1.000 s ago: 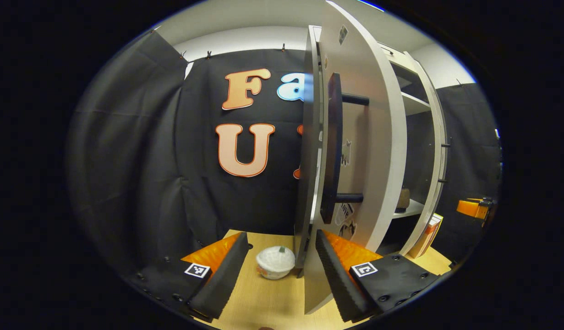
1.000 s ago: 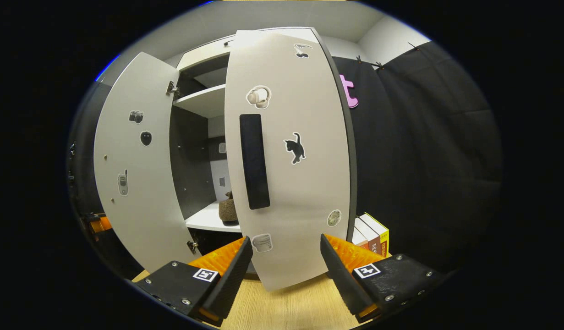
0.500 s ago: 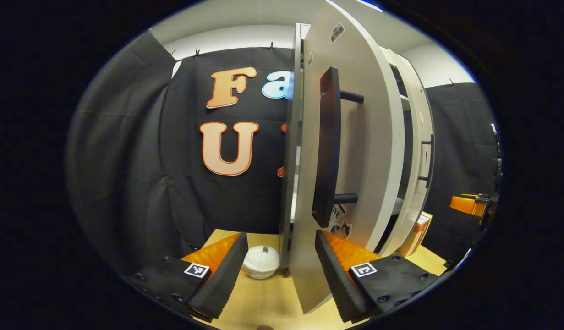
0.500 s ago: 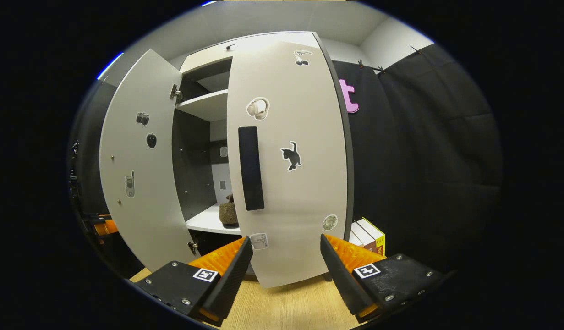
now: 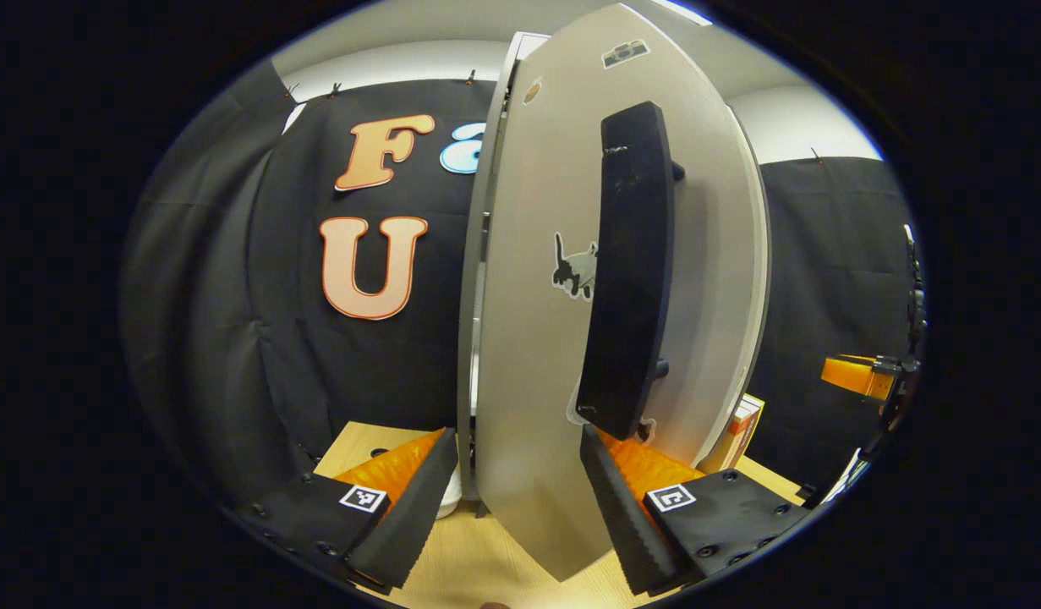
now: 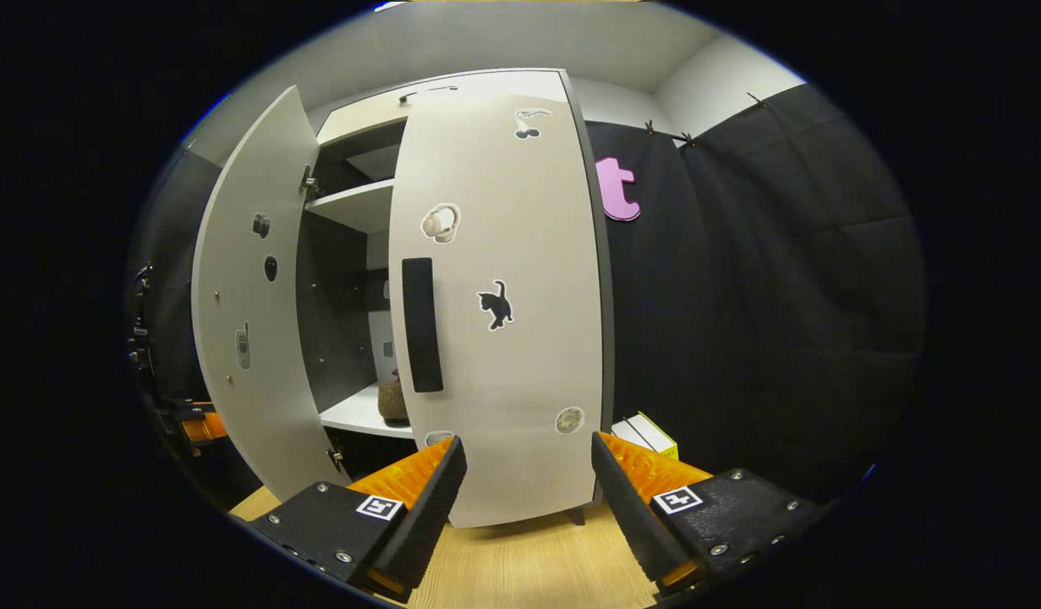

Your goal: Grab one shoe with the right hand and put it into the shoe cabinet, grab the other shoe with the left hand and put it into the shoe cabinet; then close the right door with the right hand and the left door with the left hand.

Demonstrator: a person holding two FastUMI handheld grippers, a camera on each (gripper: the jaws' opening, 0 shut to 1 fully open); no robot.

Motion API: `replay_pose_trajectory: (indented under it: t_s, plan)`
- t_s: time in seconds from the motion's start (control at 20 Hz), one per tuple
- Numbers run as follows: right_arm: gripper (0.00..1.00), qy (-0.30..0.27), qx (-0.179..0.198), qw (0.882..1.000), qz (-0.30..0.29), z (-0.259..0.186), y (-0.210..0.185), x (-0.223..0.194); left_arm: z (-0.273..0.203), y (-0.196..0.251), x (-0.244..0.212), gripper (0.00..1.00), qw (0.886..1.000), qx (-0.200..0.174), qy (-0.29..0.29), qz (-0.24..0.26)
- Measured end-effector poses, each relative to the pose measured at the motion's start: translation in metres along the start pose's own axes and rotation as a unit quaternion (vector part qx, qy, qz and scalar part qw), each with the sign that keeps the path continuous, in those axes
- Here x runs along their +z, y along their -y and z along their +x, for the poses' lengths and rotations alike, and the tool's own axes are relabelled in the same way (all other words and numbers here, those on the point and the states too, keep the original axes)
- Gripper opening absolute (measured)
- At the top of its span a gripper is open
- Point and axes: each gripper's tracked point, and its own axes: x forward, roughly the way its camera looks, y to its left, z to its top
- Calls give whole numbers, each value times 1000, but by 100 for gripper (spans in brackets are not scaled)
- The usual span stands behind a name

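Both my claws (image 5: pixel 513 499) (image 6: pixel 528 499) gape, holding nothing. Cabinet (image 6: pixel 359 199) upright, two doors: right door (image 6: pixel 503 254) nearly shut, left door (image 6: pixel 245 279) ajar. One shoe (image 6: pixel 392 399) on the shelf inside

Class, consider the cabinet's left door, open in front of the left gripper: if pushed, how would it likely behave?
The left door looks like a rigid flat panel, so it probably swings as one piece without flexing. A hinge shows at its top, so it should pivot rather than slide. Its smooth face may let fingers slip.
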Motion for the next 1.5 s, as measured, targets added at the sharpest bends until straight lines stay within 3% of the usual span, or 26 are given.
replay_pose_trajectory:
  t_s: [0.25,0.45,0.9,1.5]
  plan:
    - [92,0,-11,1000,1,-1,15,-1,22,21,-5,94,1000,-15,0,1]
    - [92,5,-27,1000,-2,-3,34,1,52,40,-5,98,1000,-22,1,11]
    - [92,7,-51,999,-5,-4,69,0,110,60,-4,96,1000,-2,11,26]
    - [92,1,-23,1000,-4,27,71,5,139,64,-3,97,999,30,-7,12]
